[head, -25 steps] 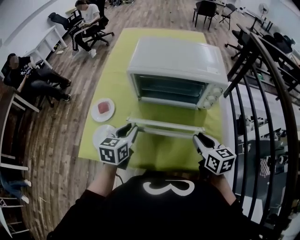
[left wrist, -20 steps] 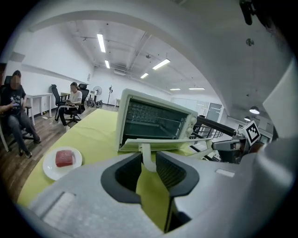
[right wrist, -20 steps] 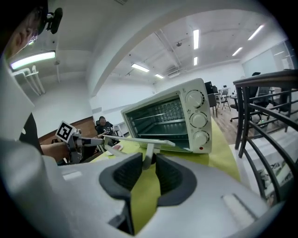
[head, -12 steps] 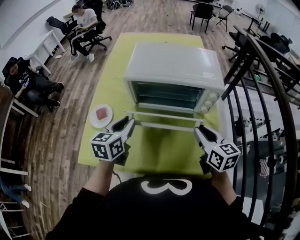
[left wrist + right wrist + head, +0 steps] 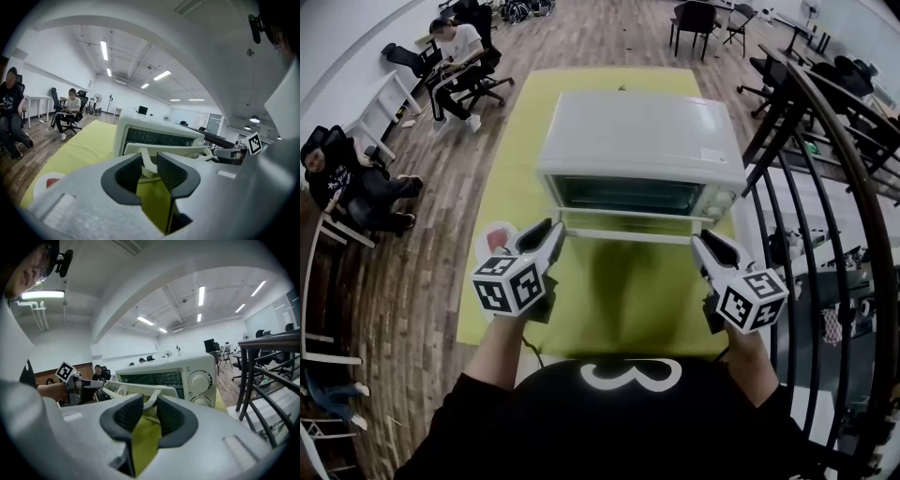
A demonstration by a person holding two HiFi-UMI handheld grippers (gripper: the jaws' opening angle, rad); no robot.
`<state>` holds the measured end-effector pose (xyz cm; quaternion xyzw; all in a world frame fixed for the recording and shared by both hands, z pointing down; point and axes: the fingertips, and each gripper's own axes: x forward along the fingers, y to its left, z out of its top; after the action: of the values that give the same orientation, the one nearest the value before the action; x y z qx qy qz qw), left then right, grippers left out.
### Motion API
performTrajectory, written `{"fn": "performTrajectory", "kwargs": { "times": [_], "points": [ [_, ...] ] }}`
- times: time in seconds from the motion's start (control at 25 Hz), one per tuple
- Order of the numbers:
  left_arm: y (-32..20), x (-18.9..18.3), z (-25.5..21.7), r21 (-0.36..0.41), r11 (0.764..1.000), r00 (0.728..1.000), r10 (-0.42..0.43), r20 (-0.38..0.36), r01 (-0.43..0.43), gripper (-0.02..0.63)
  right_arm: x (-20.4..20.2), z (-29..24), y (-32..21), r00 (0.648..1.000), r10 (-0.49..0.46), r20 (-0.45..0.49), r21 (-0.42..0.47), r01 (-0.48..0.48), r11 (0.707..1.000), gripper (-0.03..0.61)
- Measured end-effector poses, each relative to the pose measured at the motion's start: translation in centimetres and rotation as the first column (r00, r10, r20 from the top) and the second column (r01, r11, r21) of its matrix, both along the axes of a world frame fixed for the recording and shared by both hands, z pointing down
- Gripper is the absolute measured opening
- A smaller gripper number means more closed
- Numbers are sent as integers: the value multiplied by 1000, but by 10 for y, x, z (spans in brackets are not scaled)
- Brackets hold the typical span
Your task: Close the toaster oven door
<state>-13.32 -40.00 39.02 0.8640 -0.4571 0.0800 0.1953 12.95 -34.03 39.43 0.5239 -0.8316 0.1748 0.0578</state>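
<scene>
The white toaster oven (image 5: pixel 642 131) stands on the yellow-green table (image 5: pixel 520 159). Its glass door (image 5: pixel 628 223) is tilted partway up, with the white bar handle (image 5: pixel 628 236) along its free edge. My left gripper (image 5: pixel 551 232) is shut on the handle's left end and my right gripper (image 5: pixel 705 246) on its right end. In the left gripper view the handle's curved bracket (image 5: pixel 149 161) sits between the dark pads (image 5: pixel 174 172) of my left gripper (image 5: pixel 149 169). The right gripper view shows the same handle (image 5: pixel 151 401) between the pads of my right gripper (image 5: pixel 150 414), with the oven's knobs (image 5: pixel 199 380) behind.
A white plate (image 5: pixel 492 239) with a red piece lies on the table left of the door, partly behind the left gripper. A black metal railing (image 5: pixel 825 187) runs close along the right. People sit on chairs (image 5: pixel 455 47) at the far left.
The door has swung up from nearly flat to steeply tilted towards the oven. Both grippers moved up and forward with the handle. The nearer plate is now hidden.
</scene>
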Motion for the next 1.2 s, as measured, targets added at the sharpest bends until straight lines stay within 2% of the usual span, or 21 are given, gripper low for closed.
{"fn": "performTrajectory", "kwargs": {
  "times": [0.28, 0.52, 0.8, 1.04, 1.2],
  "points": [
    [-28, 12, -15, 18, 1000, 1000, -4, -28, 5, 106, 12, -16, -27, 999, 20, -46, 42, -18, 999, 95],
    [-51, 14, -19, 18, 1000, 997, -21, -69, 22, 106, 15, -22, -49, 998, 46, -45, 74, -43, 996, 84],
    [-67, 17, -23, 17, 1000, 994, -20, -112, 22, 106, 18, -27, -63, 997, 73, -21, 101, -70, 992, 78],
    [-68, 17, -23, 29, 1000, 995, 10, -101, -7, 106, 19, -27, -64, 997, 73, 21, 96, -75, 993, 78],
    [-66, 15, -26, 39, 999, 995, 7, -98, -3, 106, 21, -26, -62, 993, 74, 89, 72, -81, 994, 74]
  ]
}}
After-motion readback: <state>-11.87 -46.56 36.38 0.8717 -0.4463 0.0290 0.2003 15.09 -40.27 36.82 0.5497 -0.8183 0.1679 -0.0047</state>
